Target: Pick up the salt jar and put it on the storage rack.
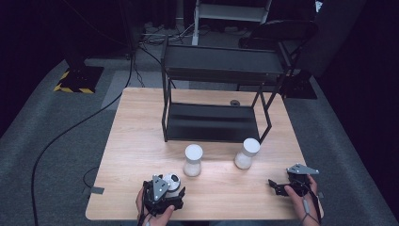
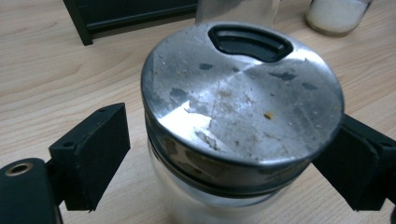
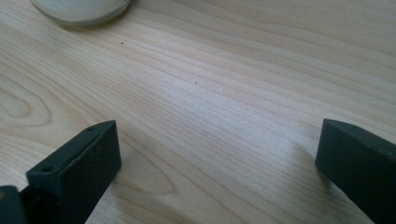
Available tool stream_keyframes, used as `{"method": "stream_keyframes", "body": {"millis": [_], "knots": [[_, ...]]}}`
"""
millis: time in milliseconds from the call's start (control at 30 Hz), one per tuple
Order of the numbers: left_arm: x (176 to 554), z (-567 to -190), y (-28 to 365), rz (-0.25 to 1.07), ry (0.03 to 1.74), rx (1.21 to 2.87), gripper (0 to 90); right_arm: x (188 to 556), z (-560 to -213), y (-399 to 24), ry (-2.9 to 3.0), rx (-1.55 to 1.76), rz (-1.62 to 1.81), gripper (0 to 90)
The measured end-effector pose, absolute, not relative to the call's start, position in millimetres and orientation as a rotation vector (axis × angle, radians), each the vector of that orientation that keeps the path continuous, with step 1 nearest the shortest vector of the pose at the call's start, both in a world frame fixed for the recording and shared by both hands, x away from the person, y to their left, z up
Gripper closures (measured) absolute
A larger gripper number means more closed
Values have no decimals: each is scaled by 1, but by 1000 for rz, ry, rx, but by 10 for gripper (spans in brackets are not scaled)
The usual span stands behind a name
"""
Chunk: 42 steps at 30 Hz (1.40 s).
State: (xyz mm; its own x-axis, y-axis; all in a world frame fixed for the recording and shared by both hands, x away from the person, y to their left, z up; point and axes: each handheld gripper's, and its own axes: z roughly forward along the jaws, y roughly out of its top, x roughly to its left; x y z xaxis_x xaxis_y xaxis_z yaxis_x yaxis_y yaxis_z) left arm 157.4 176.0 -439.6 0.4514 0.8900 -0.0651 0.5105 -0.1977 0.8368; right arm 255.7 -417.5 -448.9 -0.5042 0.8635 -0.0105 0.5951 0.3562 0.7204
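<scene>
The glass jar with the scuffed metal lid (image 2: 240,100) stands upright at the near left of the table (image 1: 141,141), between the jaws of your left gripper (image 1: 165,194). In the left gripper view the far jaw sits against or right beside the lid's rim, while the near jaw stands clearly apart from the glass, so the gripper is not yet clamped on anything. Centre the jar before you close: shift the gripper sideways until both pads sit equally near the jar, or the first pad to touch will likely shove it across the wood. Aim the pads at the band just under the lid rather than the bare glass lower down, which looks slippery. Close slowly and keep the jar vertical.

Two white-capped jars (image 1: 193,160) stand just ahead, in front of the black shelf rack (image 1: 211,122); lift clear of them. Your right gripper (image 1: 282,186) rests with its jaws spread wide over bare table, holding nothing.
</scene>
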Motion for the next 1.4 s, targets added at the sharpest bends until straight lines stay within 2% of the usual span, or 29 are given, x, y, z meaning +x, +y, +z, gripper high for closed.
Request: {"method": "stream_keyframes", "body": {"millis": [233, 333, 433, 467, 1400], "knots": [[159, -442, 174, 564, 1194, 1868, 103, 256, -449, -418, 2236, 1276, 944, 0], [160, -444, 174, 564, 1191, 1873, 152, 256, -449, -418, 2236, 1275, 944, 0], [161, -446, 175, 553, 1190, 1872, 277, 256, -449, -418, 2236, 1274, 943, 0], [161, -447, 176, 545, 1183, 1870, 293, 256, -449, -418, 2236, 1275, 944, 0], [164, -425, 179, 576, 1126, 1898, 305, 258, -449, -418, 2243, 1265, 946, 0]]}}
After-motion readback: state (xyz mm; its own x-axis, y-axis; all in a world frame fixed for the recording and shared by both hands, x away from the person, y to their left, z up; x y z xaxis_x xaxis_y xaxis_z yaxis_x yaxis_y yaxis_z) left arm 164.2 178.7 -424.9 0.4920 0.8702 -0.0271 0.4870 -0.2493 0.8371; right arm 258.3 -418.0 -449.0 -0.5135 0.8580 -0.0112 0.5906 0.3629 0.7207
